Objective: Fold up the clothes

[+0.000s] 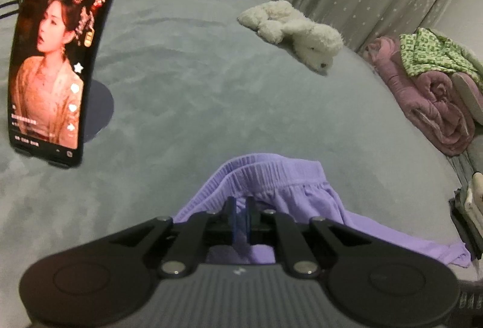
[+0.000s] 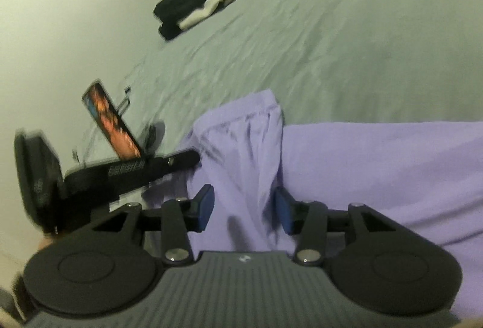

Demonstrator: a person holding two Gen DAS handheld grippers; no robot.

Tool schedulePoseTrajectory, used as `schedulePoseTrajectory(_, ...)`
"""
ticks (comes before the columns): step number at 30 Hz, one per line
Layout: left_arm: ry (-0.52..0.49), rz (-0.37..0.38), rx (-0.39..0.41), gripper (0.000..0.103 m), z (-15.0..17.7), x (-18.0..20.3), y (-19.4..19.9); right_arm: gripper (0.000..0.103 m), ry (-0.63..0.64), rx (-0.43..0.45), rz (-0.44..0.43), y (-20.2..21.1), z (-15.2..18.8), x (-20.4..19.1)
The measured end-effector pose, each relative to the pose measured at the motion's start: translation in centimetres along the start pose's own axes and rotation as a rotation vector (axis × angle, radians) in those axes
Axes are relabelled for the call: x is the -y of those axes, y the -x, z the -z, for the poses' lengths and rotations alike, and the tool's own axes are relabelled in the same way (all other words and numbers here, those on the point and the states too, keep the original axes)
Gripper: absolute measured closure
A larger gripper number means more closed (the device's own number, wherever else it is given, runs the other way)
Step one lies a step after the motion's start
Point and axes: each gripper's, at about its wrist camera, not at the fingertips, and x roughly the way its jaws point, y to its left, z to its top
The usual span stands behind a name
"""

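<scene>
Grey bed. Left gripper pinching purple shorts waistband; right gripper let go, cloth between fingers. Keep left pinch tight, smooth cloth flat.

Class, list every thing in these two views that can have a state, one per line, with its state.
Left tool: shut on the purple garment.
Right tool: open, cloth between its pads.
Purple garment: spread on the bed, waistband bunched.
Phone: upright on a stand, screen lit.
Plush toy: lying down.
Pink quilt: rolled up.
</scene>
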Motion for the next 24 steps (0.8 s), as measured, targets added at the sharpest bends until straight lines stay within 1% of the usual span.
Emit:
schedulePoseTrajectory(2,0.002,0.008,0.001,0.097,0.0,-0.2,0.1,0.054,-0.054,0.017,-0.024,-0.5,-0.3,0.6)
schedulePoseTrajectory(6,0.025,0.029,-0.016,0.097,0.0,-0.9,0.2,0.054,-0.11,0.051,-0.05,-1.5,-0.5,1.0)
schedulePoseTrajectory(10,0.026,0.039,-0.044,0.097,-0.1,-1.3,0.2,0.054,-0.122,0.081,-0.069,-2.2,-0.5,0.8)
schedulePoseTrajectory(11,0.021,0.041,-0.051,0.097,-0.1,-1.4,0.2,0.058,-0.117,0.086,-0.069,-2.3,-0.5,0.7)
schedulePoseTrajectory(12,0.018,0.044,-0.057,0.097,-0.2,-1.5,0.2,0.064,-0.103,0.092,-0.066,-2.4,-0.4,0.4)
schedulePoseTrajectory(13,0.018,0.048,-0.063,0.097,-0.2,-1.6,0.3,0.074,-0.088,0.096,-0.064,-2.5,-0.4,0.2)
schedulePoseTrajectory(14,0.022,0.053,-0.066,0.097,-0.1,-1.8,0.3,0.081,-0.069,0.097,-0.063,-2.5,-0.3,-0.2)
schedulePoseTrajectory(17,0.041,0.065,-0.075,0.097,-0.1,-2.4,0.5,0.085,-0.004,0.111,-0.056,-2.2,0.0,-1.3)
schedulePoseTrajectory(19,0.049,0.067,-0.079,0.097,0.0,-2.7,0.7,0.086,0.063,0.13,-0.049,-1.7,0.2,-2.4)
schedulePoseTrajectory(22,0.057,0.068,-0.085,0.097,0.1,-2.9,0.9,0.086,0.201,0.159,-0.036,-0.8,0.8,-4.4)
schedulePoseTrajectory(24,0.055,0.068,-0.091,0.097,0.3,-2.9,1.1,0.086,0.294,0.158,-0.035,-0.4,1.4,-5.7)
